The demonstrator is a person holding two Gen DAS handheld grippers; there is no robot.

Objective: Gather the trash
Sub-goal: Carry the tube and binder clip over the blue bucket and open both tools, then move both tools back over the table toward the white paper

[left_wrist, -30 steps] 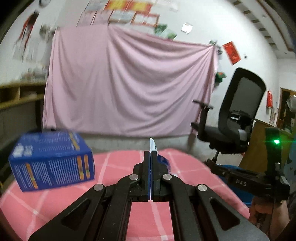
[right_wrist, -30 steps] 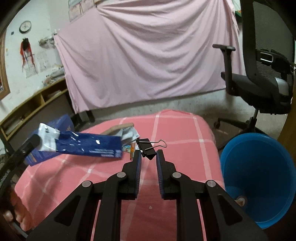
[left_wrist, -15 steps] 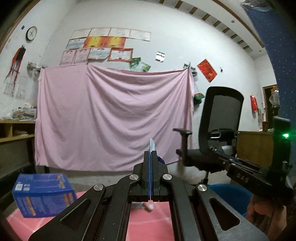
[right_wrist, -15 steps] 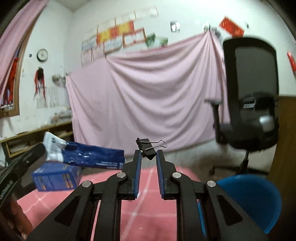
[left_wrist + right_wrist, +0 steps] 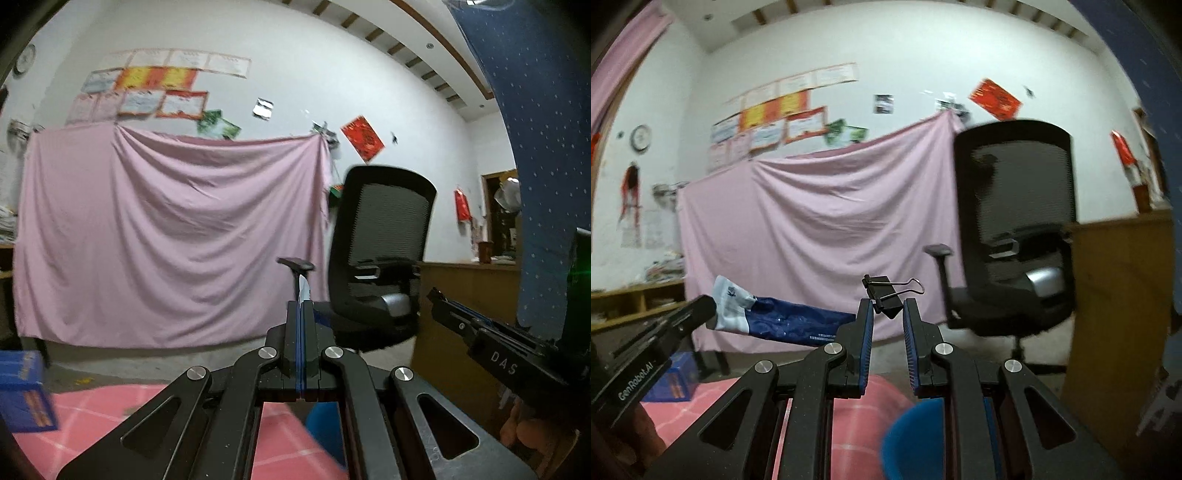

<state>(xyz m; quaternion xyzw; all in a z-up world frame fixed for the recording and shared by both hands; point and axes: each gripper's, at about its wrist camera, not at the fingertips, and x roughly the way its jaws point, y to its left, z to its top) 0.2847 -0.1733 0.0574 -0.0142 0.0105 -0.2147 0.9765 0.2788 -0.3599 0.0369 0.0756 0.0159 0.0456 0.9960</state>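
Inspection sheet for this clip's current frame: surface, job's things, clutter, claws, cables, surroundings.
Surface: pink checked tablecloth, low in both views.
Job's things: blue wrapper held by the left claw; black binder clip held by the right claw; blue bin below.
Clutter: blue box on the cloth.
Claws: left claw shut on the wrapper; right claw shut on the clip.
Cables: nothing seen.
Surroundings: pink sheet, office chair, wooden desk.
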